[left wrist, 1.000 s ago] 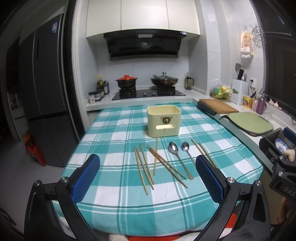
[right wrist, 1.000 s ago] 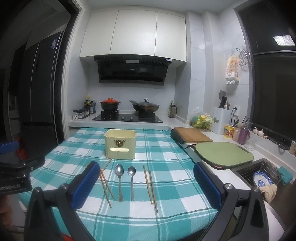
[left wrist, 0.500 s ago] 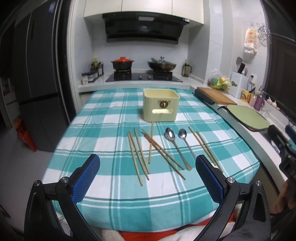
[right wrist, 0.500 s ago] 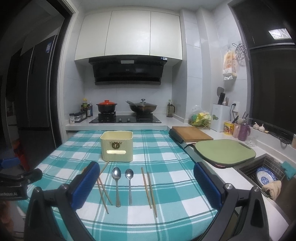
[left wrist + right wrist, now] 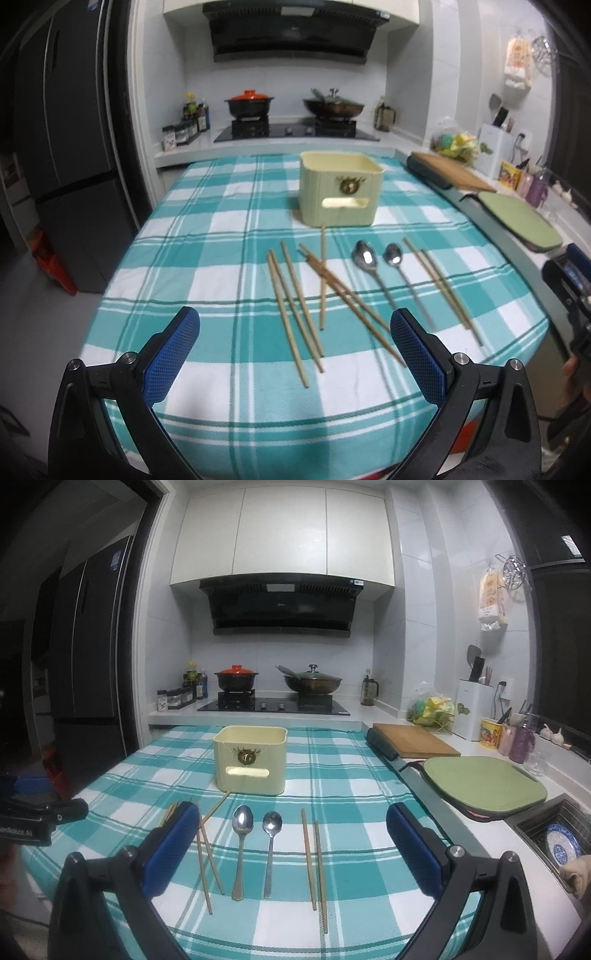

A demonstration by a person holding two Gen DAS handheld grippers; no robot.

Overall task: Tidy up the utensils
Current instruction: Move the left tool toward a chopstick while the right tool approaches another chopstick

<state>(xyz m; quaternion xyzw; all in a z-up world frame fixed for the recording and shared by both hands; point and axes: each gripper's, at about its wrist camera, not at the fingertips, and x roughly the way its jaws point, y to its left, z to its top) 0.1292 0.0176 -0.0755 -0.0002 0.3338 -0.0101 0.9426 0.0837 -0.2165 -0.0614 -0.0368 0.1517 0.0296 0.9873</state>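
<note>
Both tongs (image 5: 295,354) (image 5: 291,853) gape empty above scattered chopsticks (image 5: 295,306).

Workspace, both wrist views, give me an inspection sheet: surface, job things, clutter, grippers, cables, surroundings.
Surface: table under a teal checked cloth, flat.
Job's things: cream box upright at the far middle, open top; two spoons side by side, bowls toward the box; chopstick pair right of the spoons; more chopsticks loose on the left, some crossed.
Clutter: nothing seen on the cloth.
Grippers: left gripper open, empty; right gripper open, empty; both above the near edge.
Cables: nothing seen.
Surroundings: stove with two pots behind; boards and sink to the right; fridge left.
</note>
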